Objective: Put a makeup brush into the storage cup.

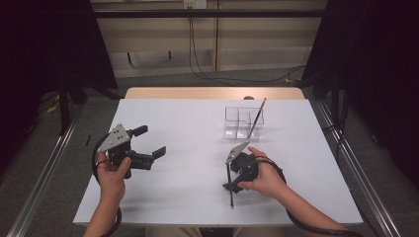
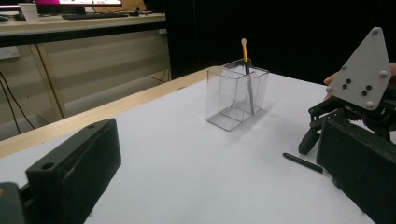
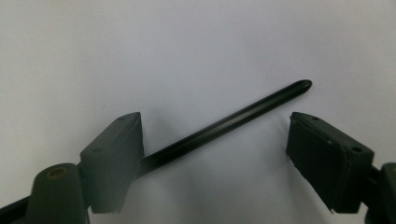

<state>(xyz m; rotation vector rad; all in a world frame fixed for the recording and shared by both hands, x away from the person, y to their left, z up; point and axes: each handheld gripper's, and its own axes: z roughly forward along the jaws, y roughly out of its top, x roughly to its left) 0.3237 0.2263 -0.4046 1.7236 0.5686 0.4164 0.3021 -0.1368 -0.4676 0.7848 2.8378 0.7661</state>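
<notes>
your right gripper [image 3: 215, 140] hangs jaws apart over a slim black pen [image 3: 233, 122] lying on the white table [image 1: 188, 123], not yet gripped. one orange-tipped pencil [image 1: 257, 116] already stands in the clear plastic organiser box [image 1: 244, 123]. left gripper [image 1: 148, 145] waits open, empty.

Clear glossy plastic holder [image 1: 243, 122], matt white tabletop [image 1: 188, 123], glossy black pen [image 3: 224, 126], possibly plastic

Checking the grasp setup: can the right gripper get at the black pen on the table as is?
Probably yes. The right gripper is open, jaws straddling the black pen, which lies flat on the white table, nothing between them.
</notes>
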